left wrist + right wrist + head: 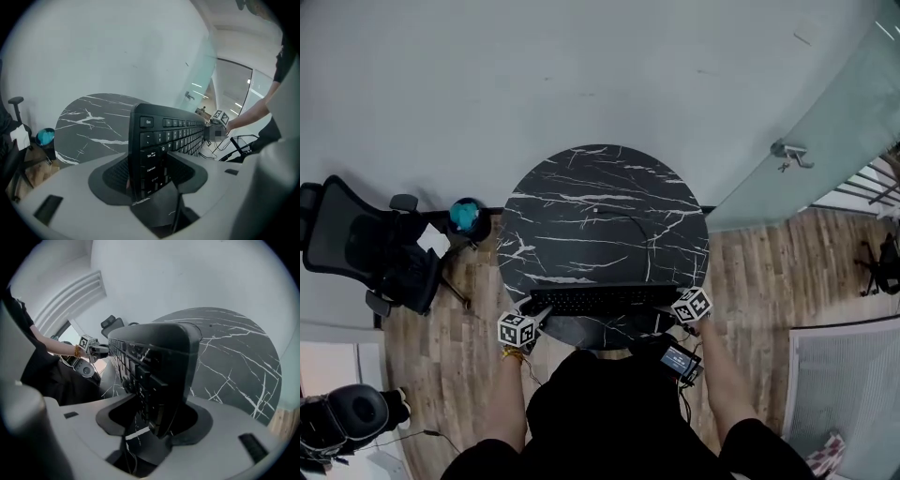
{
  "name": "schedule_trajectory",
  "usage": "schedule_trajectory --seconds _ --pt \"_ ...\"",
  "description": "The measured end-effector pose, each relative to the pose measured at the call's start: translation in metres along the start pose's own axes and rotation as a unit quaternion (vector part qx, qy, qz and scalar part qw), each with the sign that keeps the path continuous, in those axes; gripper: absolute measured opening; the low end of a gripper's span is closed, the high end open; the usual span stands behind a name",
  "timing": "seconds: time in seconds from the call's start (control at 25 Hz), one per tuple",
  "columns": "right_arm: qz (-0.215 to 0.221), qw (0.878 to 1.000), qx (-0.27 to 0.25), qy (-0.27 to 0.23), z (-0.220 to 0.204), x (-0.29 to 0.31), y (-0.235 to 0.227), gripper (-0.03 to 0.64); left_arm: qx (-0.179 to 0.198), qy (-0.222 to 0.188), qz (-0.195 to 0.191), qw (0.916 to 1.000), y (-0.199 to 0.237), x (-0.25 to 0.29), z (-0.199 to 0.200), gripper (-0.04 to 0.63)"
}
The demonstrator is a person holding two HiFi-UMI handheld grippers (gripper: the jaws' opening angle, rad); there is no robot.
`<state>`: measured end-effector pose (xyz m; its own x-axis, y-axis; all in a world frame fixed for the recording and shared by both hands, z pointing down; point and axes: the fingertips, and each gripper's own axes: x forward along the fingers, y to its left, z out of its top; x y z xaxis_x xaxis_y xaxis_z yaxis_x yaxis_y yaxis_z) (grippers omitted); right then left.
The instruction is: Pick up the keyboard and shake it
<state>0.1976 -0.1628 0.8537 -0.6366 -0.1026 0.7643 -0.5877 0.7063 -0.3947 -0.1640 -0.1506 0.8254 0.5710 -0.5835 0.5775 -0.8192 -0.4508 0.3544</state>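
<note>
At the near edge of the round table (605, 202), head view: black keyboard (600, 300), long axis left-right across the person; touching the top or not, can't tell. Top is black marble-look, white veins; wood plank floor (759, 272), grey wall (581, 66). Left gripper view: left gripper (151, 171) clamped on Esc end, key rows run away from it. Right gripper view: right gripper (157, 416) clamped on opposite end, keys facing left

Black keyboard (598, 300); black table (600, 206) veined with white; brown wood-grain floor (750, 272); black chair (356, 246); pale grey wall (581, 75).
</note>
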Motion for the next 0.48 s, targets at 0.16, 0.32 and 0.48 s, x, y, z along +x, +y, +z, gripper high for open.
schedule_trajectory --seconds 0.16,0.32,0.48 --pt "0.001 0.999 0.036 -0.006 -0.002 0.009 -0.006 0.230 -0.025 0.005 -0.001 0.9997 0.012 0.010 -0.003 0.235" --pt "-0.023 0.998 0.066 -0.002 -0.004 0.007 -0.010 0.245 -0.053 0.001 0.010 0.9986 0.015 0.016 -0.009 0.235" --pt "-0.053 0.994 0.095 -0.031 0.001 0.008 -0.020 0.259 -0.080 0.007 0.023 0.9965 0.020 0.018 -0.011 0.239"
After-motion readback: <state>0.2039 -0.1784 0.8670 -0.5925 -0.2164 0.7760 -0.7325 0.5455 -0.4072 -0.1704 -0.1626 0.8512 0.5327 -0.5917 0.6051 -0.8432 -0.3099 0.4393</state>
